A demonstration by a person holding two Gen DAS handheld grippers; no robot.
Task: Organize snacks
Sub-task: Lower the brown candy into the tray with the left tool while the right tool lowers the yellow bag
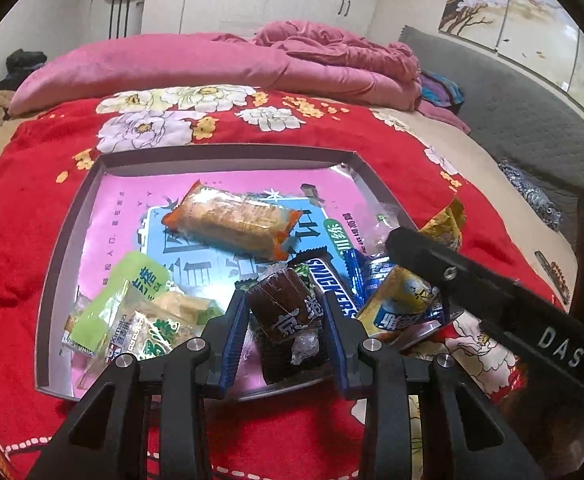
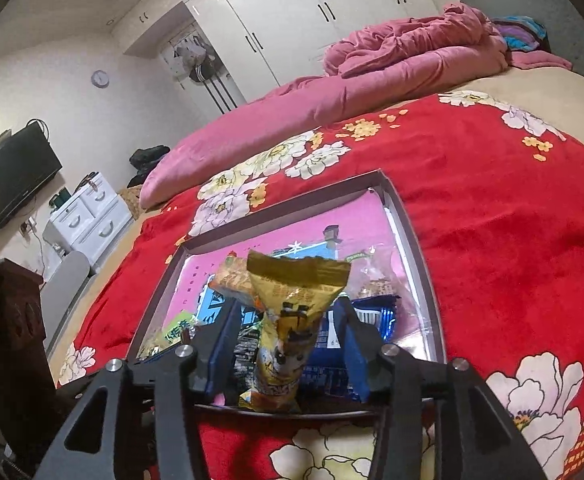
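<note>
Left claw point(image 1: 287, 316) clamping brown snack point(image 1: 281, 304), above tray point(image 1: 71, 216)

Home bedroom. Bed point(image 2: 472, 208) under a red floral blanket point(image 1: 31, 216), crumpled pink quilt point(image 1: 324, 60) at its far edge. White wardrobe point(image 2: 292, 12) along the wall, wall-mounted TV point(image 2: 11, 176), white drawer chest point(image 2: 91, 216), round wall clock point(image 2: 100, 79).
</note>
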